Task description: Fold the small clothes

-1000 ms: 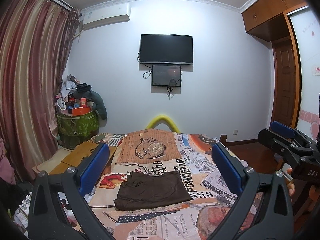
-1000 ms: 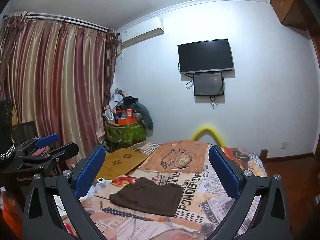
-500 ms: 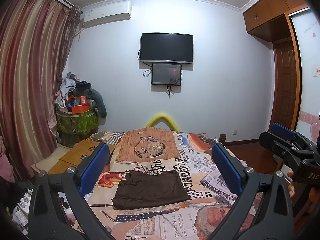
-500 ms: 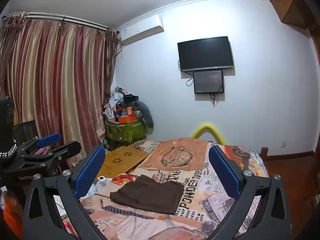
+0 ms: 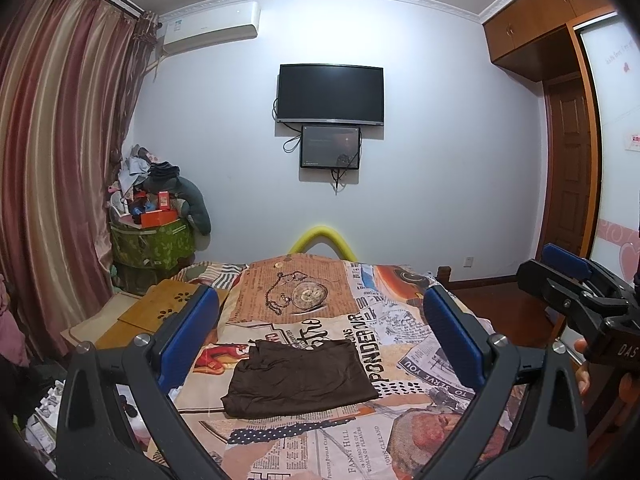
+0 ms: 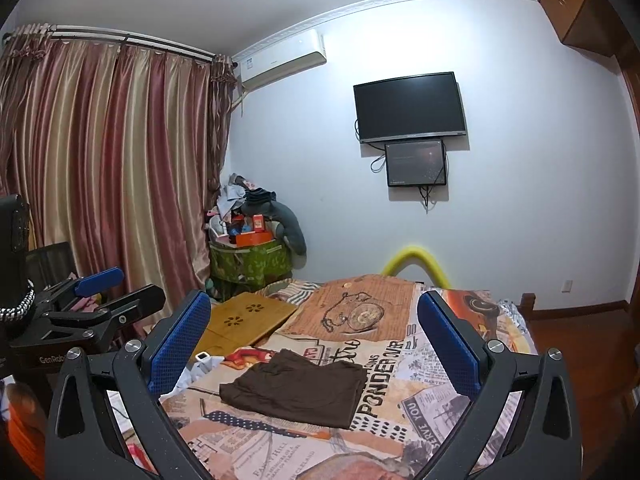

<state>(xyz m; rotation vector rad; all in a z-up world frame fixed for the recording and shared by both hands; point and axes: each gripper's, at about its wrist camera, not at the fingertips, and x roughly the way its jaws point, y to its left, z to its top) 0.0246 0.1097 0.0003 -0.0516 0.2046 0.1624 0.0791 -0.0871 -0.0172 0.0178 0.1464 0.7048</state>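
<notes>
Your two grippers have drifted very little over the last second: the brown garment (image 5: 298, 378) has slid slightly lower in the left wrist view, which suggests you are raising or tilting that hand back a touch, not closing in. The garment itself has not changed shape. It lies as a compact, roughly rectangular stack on the newsprint-patterned bedspread (image 5: 416, 364), just on the near side of the printed pocket watch (image 5: 306, 294). To my eye it already looks folded, though from this far back you cannot count the layers, so check its rumpled left edge before calling it done.

Your left gripper (image 5: 320, 332) has its jaws spread wide, nothing between the blue pads, and it hangs well short of the garment. Your right gripper (image 6: 314, 334) is the same: wide, empty, touching nothing. In the right wrist view the garment (image 6: 294, 392) again sits nearer than the pocket watch (image 6: 362, 314), with the wooden lap tray (image 6: 246, 318) off to the watch's left, clear of the cloth.
</notes>
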